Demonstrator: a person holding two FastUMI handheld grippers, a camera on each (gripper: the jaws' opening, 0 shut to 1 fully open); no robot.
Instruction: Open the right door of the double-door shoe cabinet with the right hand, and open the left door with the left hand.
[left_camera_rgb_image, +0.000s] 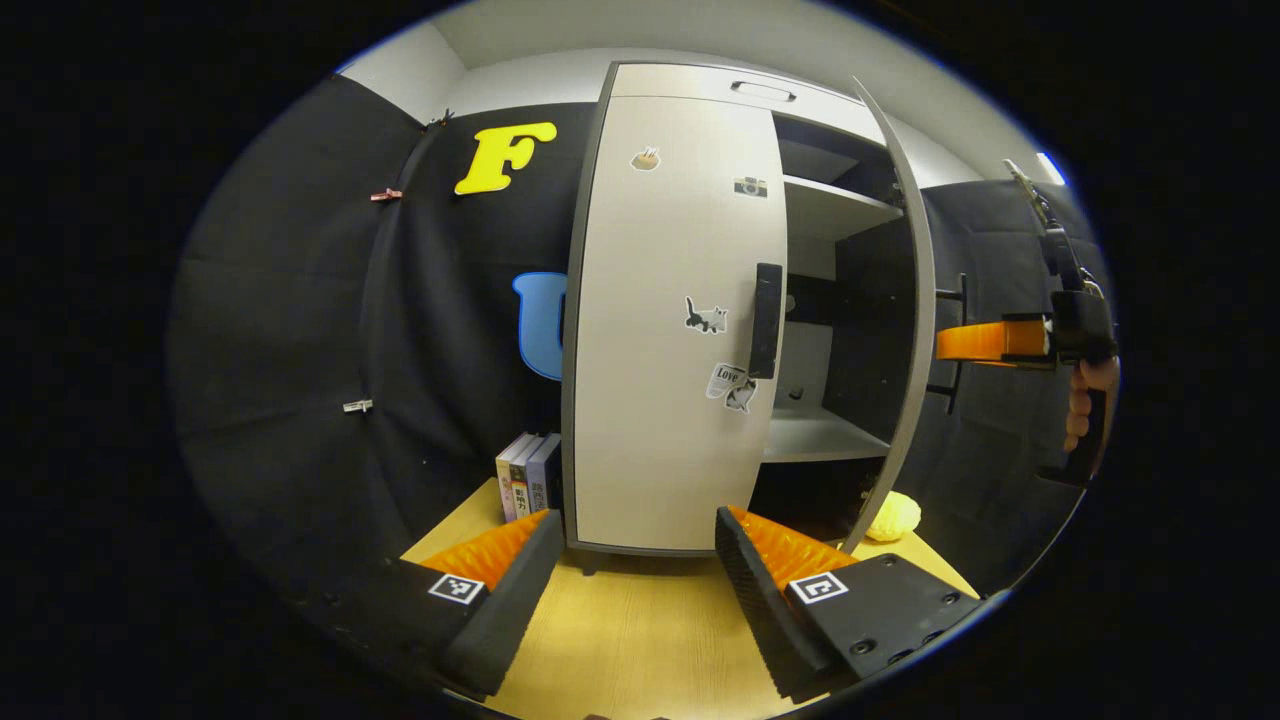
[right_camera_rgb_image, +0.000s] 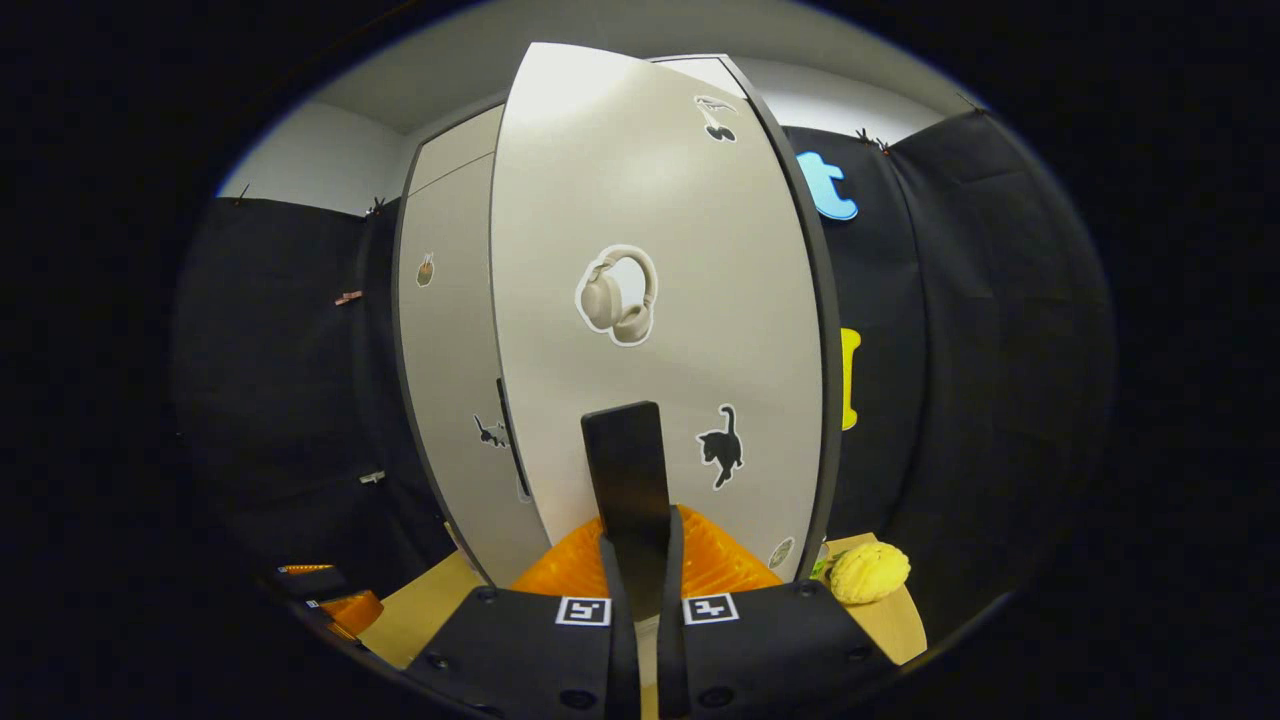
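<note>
In the left gripper view, your left gripper (left_camera_rgb_image: 635, 560) has its two orange ribbed fingers (left_camera_rgb_image: 790, 550) spread wide with nothing between them, low over the pale wood-grain table (left_camera_rgb_image: 640, 640). Straight ahead of them stands the shoe cabinet (left_camera_rgb_image: 700, 300), matte off-white with dark edging. Its left door (left_camera_rgb_image: 670, 320) is flat and closed, with a black bar handle (left_camera_rgb_image: 766, 320) along its inner edge. Beside that handle are a cat sticker (left_camera_rgb_image: 706, 317) and, lower, a sticker whose one legible word is "Love" (left_camera_rgb_image: 728, 380); higher up sit a small camera sticker (left_camera_rgb_image: 750, 187) and a cup-like one (left_camera_rgb_image: 646, 159). The right door (left_camera_rgb_image: 905, 330) is swung outward, seen edge-on, and behind it the cabinet's white shelves (left_camera_rgb_image: 820, 435) look bare. Left of the cabinet's base a few books (left_camera_rgb_image: 528, 478) stand upright, their spine lettering too small to read. Right of the open door's foot lies a knobbly yellow object (left_camera_rgb_image: 892, 516). Beyond the door's edge a hand (left_camera_rgb_image: 1085, 400) holds the other gripper, orange and black.

In the right gripper view, your right gripper (right_camera_rgb_image: 640, 560) is pinching the right door's black handle (right_camera_rgb_image: 628, 470), both fingers pressed against its sides. The door's smooth face carries a headphones sticker (right_camera_rgb_image: 618, 296), a black cat sticker (right_camera_rgb_image: 722, 446) and a cherries sticker (right_camera_rgb_image: 716, 117). The closed left door sits behind it to the left. The bumpy yellow object (right_camera_rgb_image: 868, 573) rests on the table right of the door's bottom corner.
</note>
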